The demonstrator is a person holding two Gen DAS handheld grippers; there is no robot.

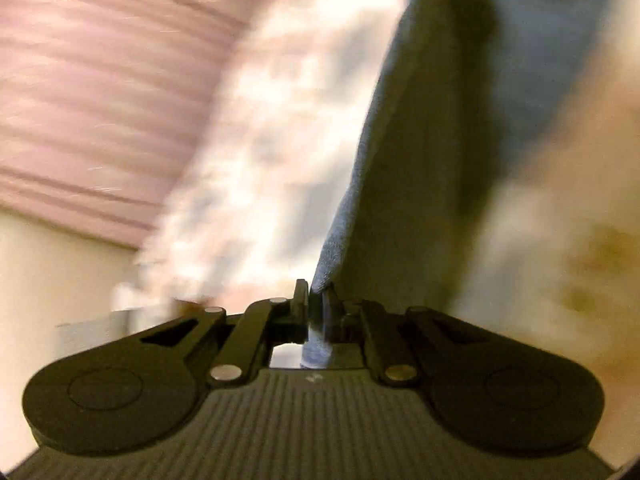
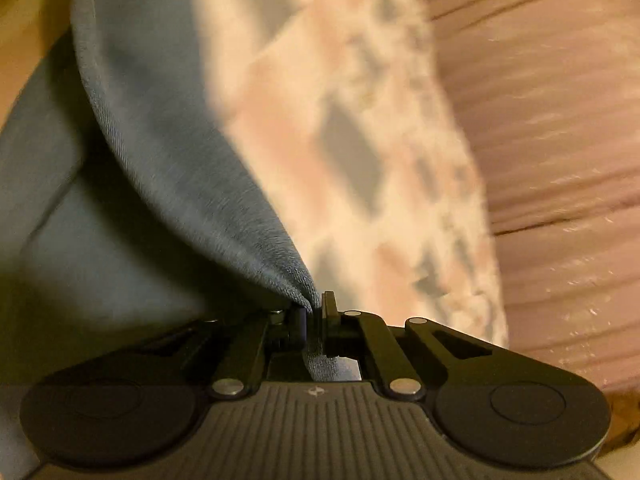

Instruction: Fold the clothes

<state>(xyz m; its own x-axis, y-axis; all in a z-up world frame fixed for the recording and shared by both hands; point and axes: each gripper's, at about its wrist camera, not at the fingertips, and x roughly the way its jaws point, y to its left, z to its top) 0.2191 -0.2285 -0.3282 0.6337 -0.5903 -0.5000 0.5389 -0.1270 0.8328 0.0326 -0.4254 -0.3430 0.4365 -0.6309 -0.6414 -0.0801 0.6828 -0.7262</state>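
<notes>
A blue-grey garment (image 1: 424, 128) hangs stretched in front of the left wrist camera, filling the middle and right. My left gripper (image 1: 316, 300) is shut on its edge, with cloth pinched between the jaws. In the right wrist view the same blue-grey garment (image 2: 160, 152) drapes across the left and middle. My right gripper (image 2: 314, 308) is shut on another part of its edge. Both views are motion-blurred.
A pink, white and grey patterned blanket (image 1: 272, 152) lies behind the garment; it also shows in the right wrist view (image 2: 340, 128). A mauve striped bedcover (image 1: 100, 100) fills the far side, also in the right wrist view (image 2: 560, 160).
</notes>
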